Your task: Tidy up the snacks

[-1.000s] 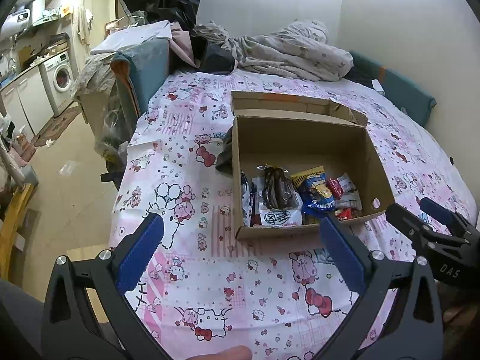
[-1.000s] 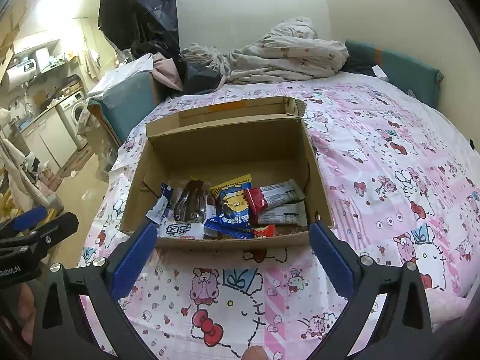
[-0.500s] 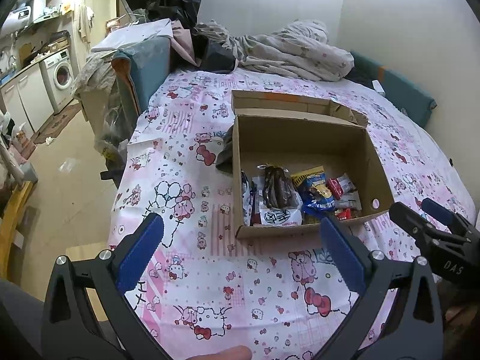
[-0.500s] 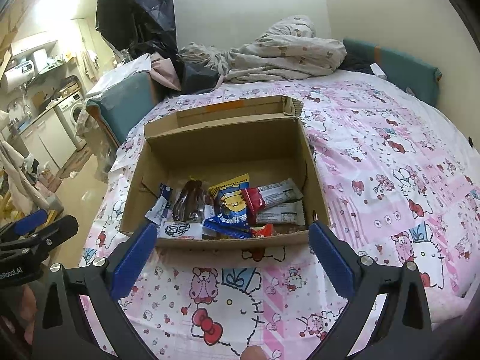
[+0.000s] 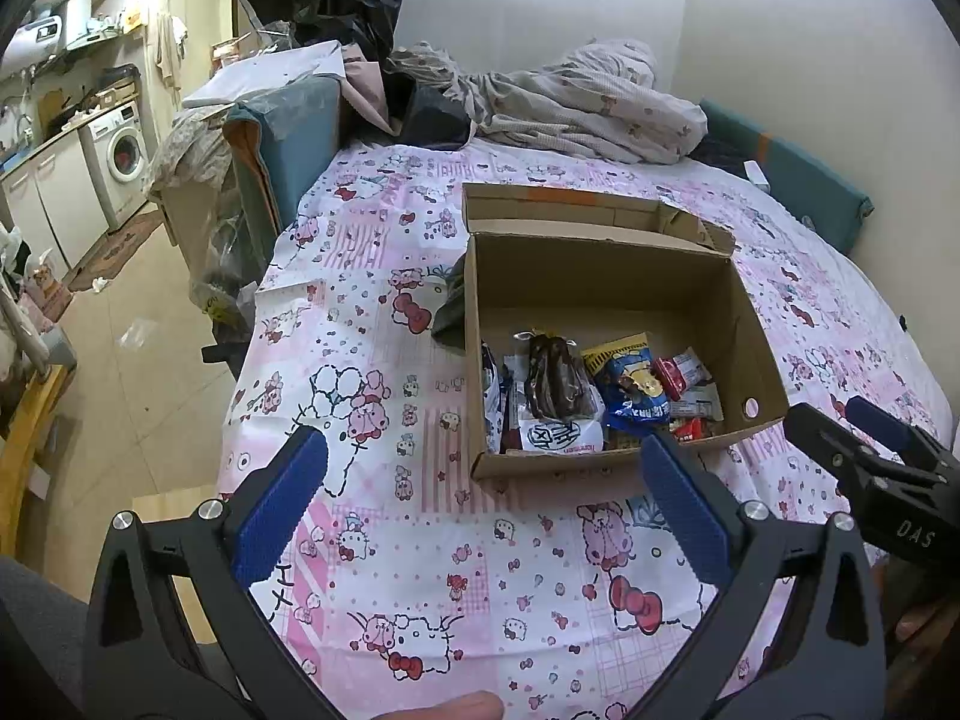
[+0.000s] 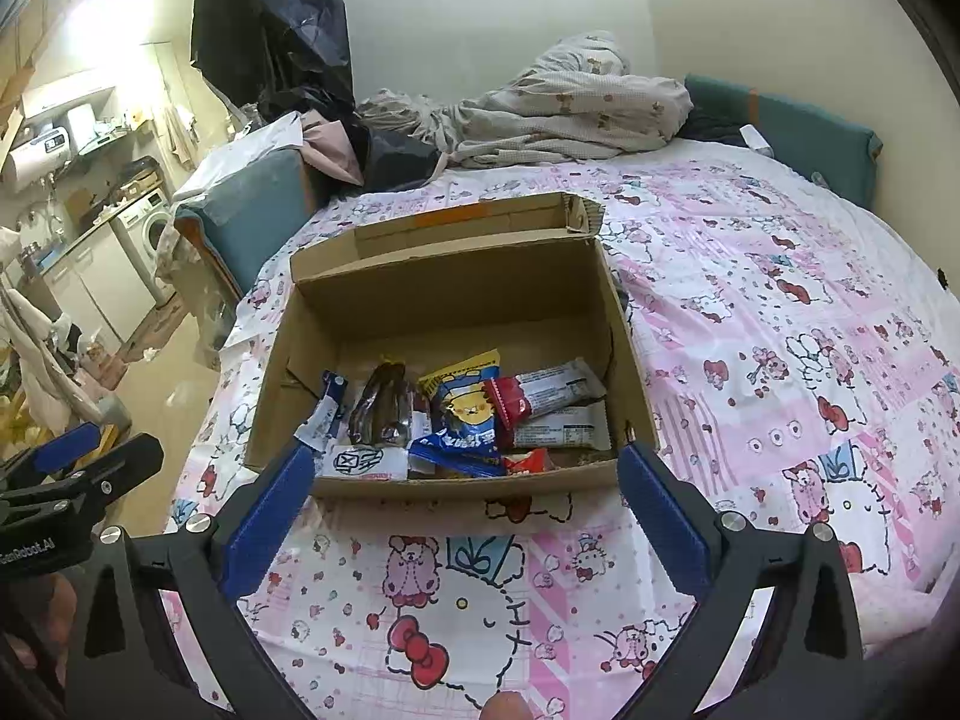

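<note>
Pink cartoon-print bedding covers the bed [image 6: 780,324] where we work, with a crumpled quilt [image 6: 558,102] heaped well behind the cardboard box [image 6: 456,294] and a washing machine [image 5: 123,150] off to its left, across the floor. All the snacks sit inside the box, bunched against its near wall: a dark brown clear-wrapped pack [image 6: 384,405] toward the left, a blue cartoon-print pouch [image 6: 465,420] just right of it, a red-and-silver bar [image 6: 543,393] further right (with a second silver one under it), and a white labelled packet [image 5: 561,435] pressed to the near wall.

We judge these light, crinkly and slippery, the foil apt to slide between pads; the contents may crush, so a soft pinch across a sealed end or the narrow middle seems safest. The box is stiff but open-topped and would tip if dragged by one wall.

Both the left gripper [image 5: 480,504] and right gripper [image 6: 465,516] hover in front of the box with fingers spread wide, holding nothing.
</note>
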